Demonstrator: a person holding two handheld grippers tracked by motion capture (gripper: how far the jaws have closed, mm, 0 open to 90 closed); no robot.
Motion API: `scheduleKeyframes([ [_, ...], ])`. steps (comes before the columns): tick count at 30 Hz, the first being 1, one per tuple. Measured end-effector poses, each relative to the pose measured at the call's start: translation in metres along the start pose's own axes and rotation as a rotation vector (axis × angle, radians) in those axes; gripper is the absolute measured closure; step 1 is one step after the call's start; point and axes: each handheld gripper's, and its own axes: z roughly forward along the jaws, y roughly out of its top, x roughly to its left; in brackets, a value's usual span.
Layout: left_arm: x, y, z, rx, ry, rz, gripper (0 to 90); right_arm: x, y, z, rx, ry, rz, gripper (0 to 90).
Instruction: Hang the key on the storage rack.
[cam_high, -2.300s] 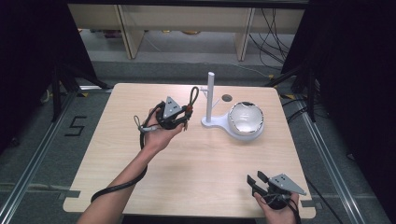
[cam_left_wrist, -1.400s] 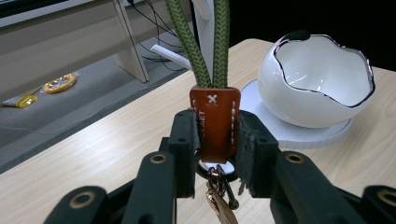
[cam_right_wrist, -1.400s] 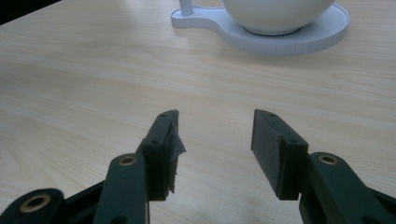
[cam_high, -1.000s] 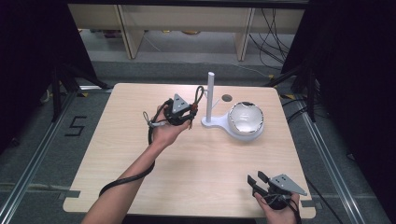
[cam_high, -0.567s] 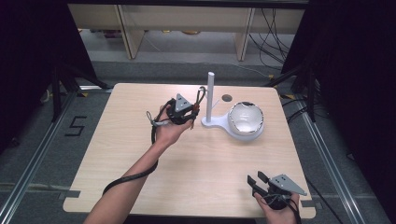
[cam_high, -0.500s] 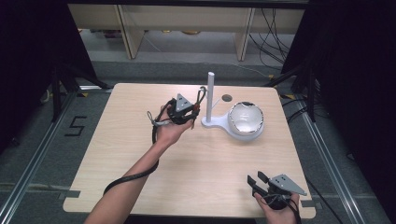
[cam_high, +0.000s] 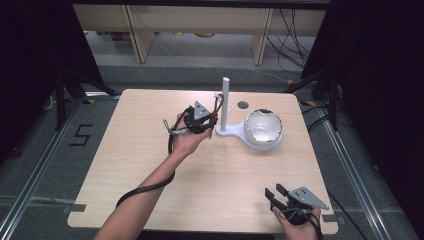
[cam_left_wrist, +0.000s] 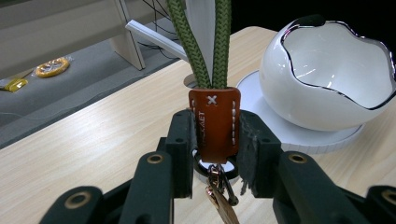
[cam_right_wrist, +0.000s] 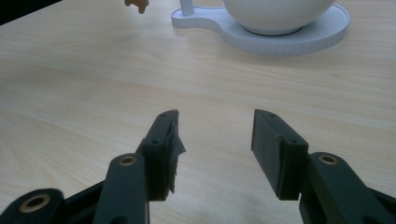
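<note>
Left tongs (cam_left_wrist: 215, 154) clenching brown leather tab of green cord lanyard (cam_left_wrist: 214, 122), holding it beside white post stand with scalloped white bowl (cam_high: 263, 128), right tongs (cam_right_wrist: 215, 149) released, resting near front right edge of light wooden surface (cam_high: 150, 150), well apart from lanyard

Overhead camera looks down; both tongs cameras closely share the white bowl (cam_left_wrist: 327, 79).
</note>
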Motion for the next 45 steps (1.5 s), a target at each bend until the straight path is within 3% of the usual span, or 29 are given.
scheduleKeyframes([
  [1,0.0,0.0,0.0,0.002,0.001,0.003,67.3,0.0,0.0,0.001,-0.004,0.003,-0.003,52.1],
  [2,0.0,0.0,0.0,0.002,0.002,0.006,67.1,0.003,-0.001,-0.001,0.012,0.003,0.04,52.1],
  [7,-0.001,0.0,0.0,-0.001,0.0,0.008,64.8,0.005,0.0,-0.002,0.03,-0.006,0.053,52.1],
  [8,-0.001,-0.001,0.0,0.0,0.004,0.016,64.8,0.0,0.0,-0.001,0.013,0.004,0.001,52.1],
  [9,-0.001,-0.001,-0.002,-0.003,0.008,0.018,62.0,0.0,0.0,-0.001,0.011,-0.002,-0.006,52.1],
  [12,0.0,-0.002,-0.005,-0.006,0.009,0.014,59.4,0.0,0.0,-0.001,0.007,-0.001,-0.004,52.0],
  [23,0.014,-0.016,-0.042,-0.018,0.017,0.0,52.0,0.002,-0.001,0.002,-0.012,0.013,0.003,51.8],
  [26,0.017,-0.021,-0.054,-0.023,0.015,-0.001,51.0,0.002,-0.001,0.002,-0.016,0.0,-0.005,51.7],
  [27,0.019,-0.023,-0.058,-0.027,0.021,0.02,50.7,0.0,-0.001,0.003,-0.014,-0.011,-0.036,51.7],
  [29,0.021,-0.027,-0.067,-0.024,0.021,0.031,50.2,0.004,-0.002,0.002,-0.01,-0.006,0.017,51.6],
  [31,0.023,-0.033,-0.075,-0.018,0.022,0.026,49.9,0.003,-0.001,0.002,-0.014,-0.003,0.002,51.5],
  [36,0.028,-0.049,-0.095,-0.019,0.026,0.022,48.7,0.005,-0.001,0.0,0.013,-0.01,0.023,51.1],
  [38,0.029,-0.058,-0.102,-0.011,0.03,0.013,48.1,0.003,-0.001,0.001,0.009,-0.009,-0.016,51.0],
  [40,0.03,-0.067,-0.11,-0.011,0.031,0.009,47.6,0.006,-0.001,0.0,0.021,-0.013,0.019,50.9],
  [42,0.03,-0.076,-0.117,-0.006,0.037,0.007,47.5,0.003,-0.001,0.001,0.01,-0.011,-0.018,50.7],
  [45,0.031,-0.095,-0.129,-0.018,0.041,-0.031,47.1,0.004,0.0,0.001,0.014,-0.01,-0.002,50.4],
])
